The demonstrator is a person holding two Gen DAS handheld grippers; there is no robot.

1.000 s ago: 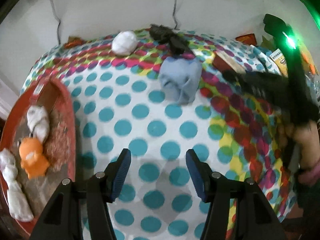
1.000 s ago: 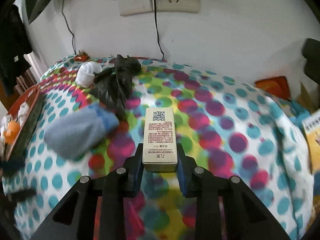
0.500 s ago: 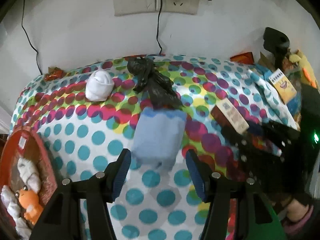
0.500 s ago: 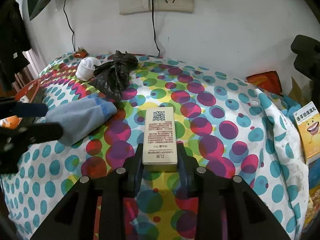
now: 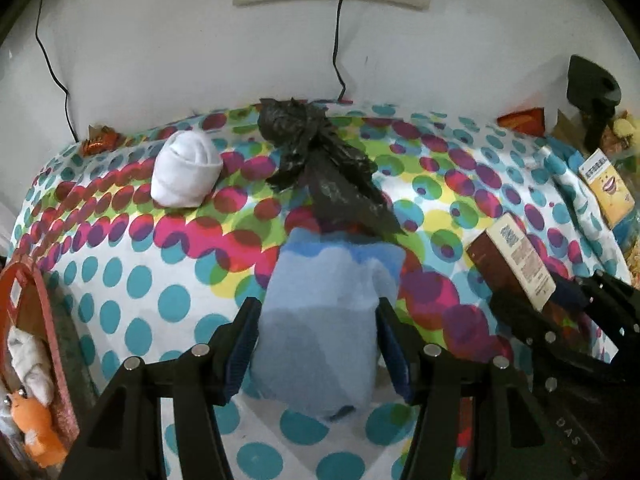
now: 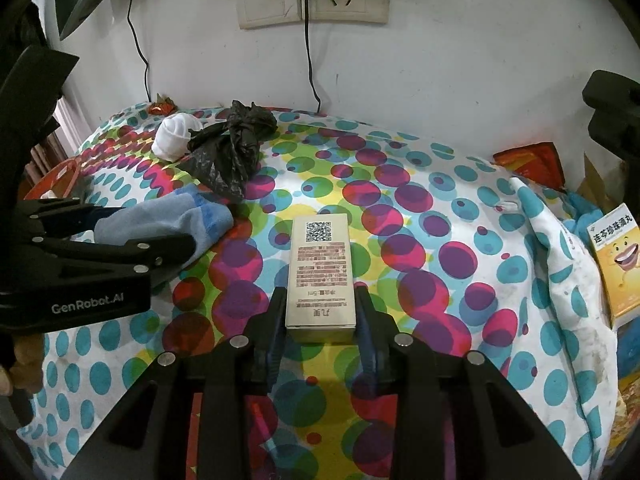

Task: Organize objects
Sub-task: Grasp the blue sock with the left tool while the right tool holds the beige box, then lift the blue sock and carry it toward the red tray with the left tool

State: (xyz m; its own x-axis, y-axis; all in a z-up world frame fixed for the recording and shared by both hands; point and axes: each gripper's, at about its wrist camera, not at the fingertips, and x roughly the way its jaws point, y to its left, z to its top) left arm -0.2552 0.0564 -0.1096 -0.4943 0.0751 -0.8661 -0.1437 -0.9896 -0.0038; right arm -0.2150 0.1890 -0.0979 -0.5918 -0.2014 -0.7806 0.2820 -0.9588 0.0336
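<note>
Your left gripper point(image 5: 316, 354) has its fingers spread on either side of the blue sock point(image 5: 324, 320), which lies folded on the dotted cloth point(image 5: 176, 304) just in front of the black plastic bag point(image 5: 320, 168). The pads stand at the sock's flanks without visibly squeezing it, so count that grip as not yet made. Your right gripper point(image 6: 320, 334) has its fingers closed on the near end of the small box point(image 6: 321, 272), whose far end points away over the cloth.

The sock is soft and light and will sag and unfold if you pinch only an edge. Take it across the thick folded middle, deep between the fingers, and expect it to droop on the lift. The box is stiff, light cardboard, likely smooth-sided. Held at one end, it could pivot or slip, so firm pressure on its long sides is the safer hold.

The red tray point(image 5: 44, 320) at the left edge is cut off, showing only part of an orange toy point(image 5: 36, 428) and some white bundles. Whether the sock's near end is tucked under is hidden by the fingers. What lies beneath the cloth cannot be made out, nor whether the box still touches it. The white rolled sock point(image 5: 186, 172) sits well apart, near the wall.
</note>
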